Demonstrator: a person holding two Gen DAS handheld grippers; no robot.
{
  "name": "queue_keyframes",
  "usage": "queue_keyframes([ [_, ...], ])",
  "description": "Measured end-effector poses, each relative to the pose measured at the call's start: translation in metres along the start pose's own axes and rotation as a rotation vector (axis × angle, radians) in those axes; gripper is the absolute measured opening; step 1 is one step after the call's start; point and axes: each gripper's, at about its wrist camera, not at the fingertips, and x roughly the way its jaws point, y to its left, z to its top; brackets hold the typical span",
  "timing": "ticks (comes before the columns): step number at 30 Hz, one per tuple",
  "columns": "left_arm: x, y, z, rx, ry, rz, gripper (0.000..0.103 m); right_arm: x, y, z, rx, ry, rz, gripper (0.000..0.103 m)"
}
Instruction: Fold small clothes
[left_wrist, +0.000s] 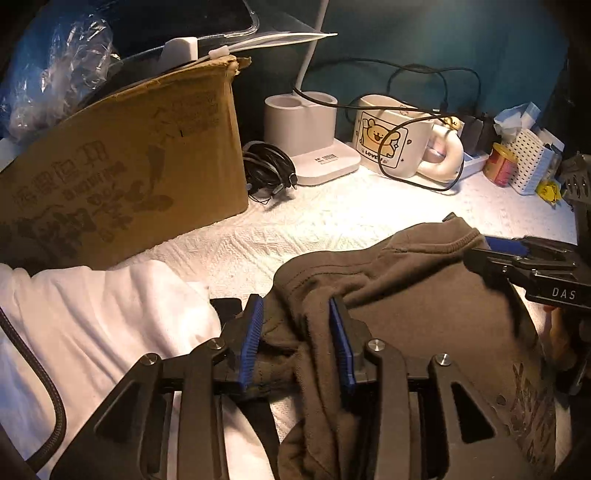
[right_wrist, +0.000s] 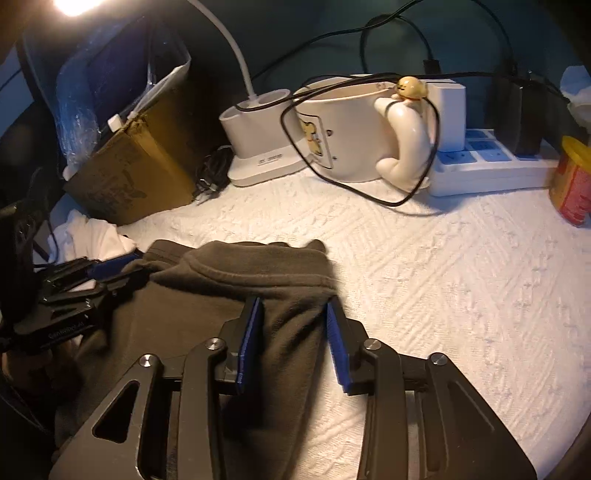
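A dark brown small garment (left_wrist: 417, 295) lies on the white textured cloth (left_wrist: 332, 221); it also shows in the right wrist view (right_wrist: 207, 295). My left gripper (left_wrist: 297, 314) stands open with a bunched fold of the brown fabric between its blue pads. My right gripper (right_wrist: 293, 317) is open over the garment's right edge near its ribbed hem, fabric between the pads. The right gripper appears at the right of the left wrist view (left_wrist: 517, 254); the left gripper appears at the left of the right wrist view (right_wrist: 107, 269).
A white garment (left_wrist: 92, 314) lies left of the brown one. A cardboard box (left_wrist: 122, 177) stands at the back left. Behind are a white lamp base (left_wrist: 306, 129), a bear mug (left_wrist: 391, 133), black cables (left_wrist: 269, 170), a power strip (right_wrist: 491, 166) and a red-yellow can (right_wrist: 572, 184).
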Motion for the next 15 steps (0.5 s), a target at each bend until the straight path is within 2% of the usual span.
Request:
queue_keyframes([
  [1,0.000,-0.001,0.000,0.002,-0.001,0.005,0.038,-0.002,-0.001,0.000,0.000,-0.007,-0.032,0.058],
  [2,-0.001,-0.002,0.000,0.003,-0.002,0.009,0.038,-0.004,-0.003,-0.001,0.004,-0.015,-0.055,0.059],
  [9,-0.020,0.002,-0.003,-0.027,-0.010,0.029,0.038,-0.017,-0.010,-0.004,0.022,-0.018,-0.103,0.059],
  [12,-0.030,-0.002,-0.008,-0.012,-0.018,0.060,0.038,-0.025,-0.008,-0.007,0.015,-0.025,-0.118,0.059],
  [15,-0.040,-0.006,-0.015,-0.005,-0.018,0.050,0.038,-0.033,-0.002,-0.015,0.004,-0.027,-0.128,0.059],
])
